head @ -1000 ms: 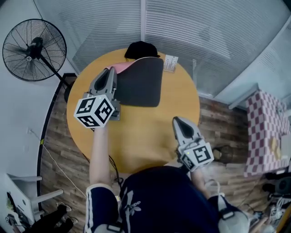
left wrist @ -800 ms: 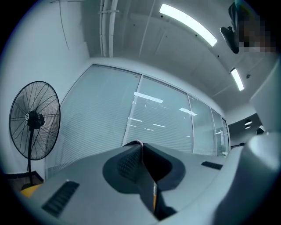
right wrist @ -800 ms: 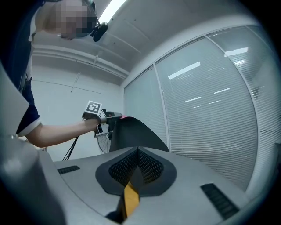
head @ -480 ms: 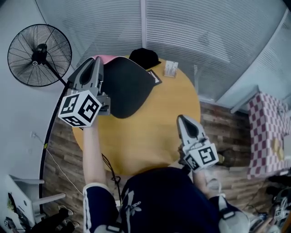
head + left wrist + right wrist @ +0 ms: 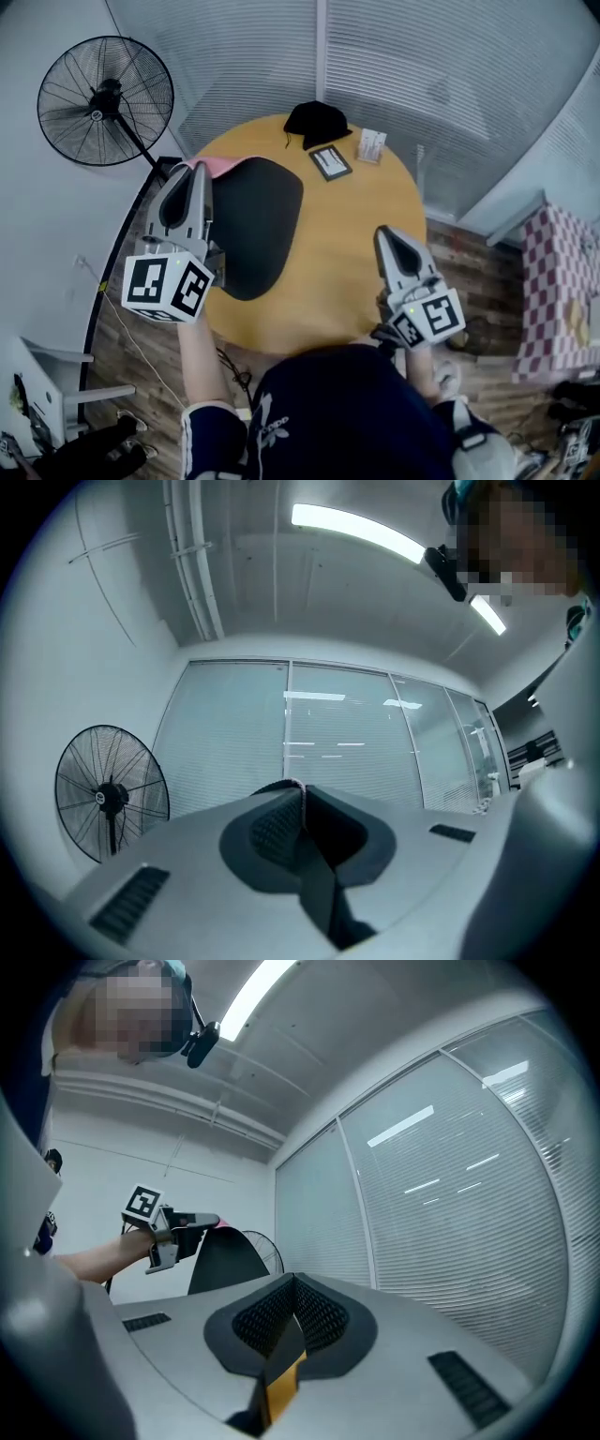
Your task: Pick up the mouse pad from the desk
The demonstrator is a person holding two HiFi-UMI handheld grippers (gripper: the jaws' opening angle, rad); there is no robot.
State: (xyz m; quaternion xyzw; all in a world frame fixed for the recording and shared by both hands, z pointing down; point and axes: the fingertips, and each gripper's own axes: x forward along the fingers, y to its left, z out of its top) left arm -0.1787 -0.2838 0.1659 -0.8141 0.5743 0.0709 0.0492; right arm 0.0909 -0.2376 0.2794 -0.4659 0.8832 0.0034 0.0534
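My left claw pinches the mouse pad by its rim — the pad slopes away from the jaws over the left edge of the table.

The pale grey, tapered plastic left claw has a dark hollow running down its middle, and at its rear sits a white cube with black square markers. The right claw matches it (same grey shell, same kind of black-and-white marker cube). Up close, each claw carries black cross-hatched pads in a dark recess, with slotted vents cut into the smooth grey casing; the right one shows an orange-yellow strip low between its halves. The person wears a dark navy garment with a white printed logo and white side stripes, the forearms unsleeved
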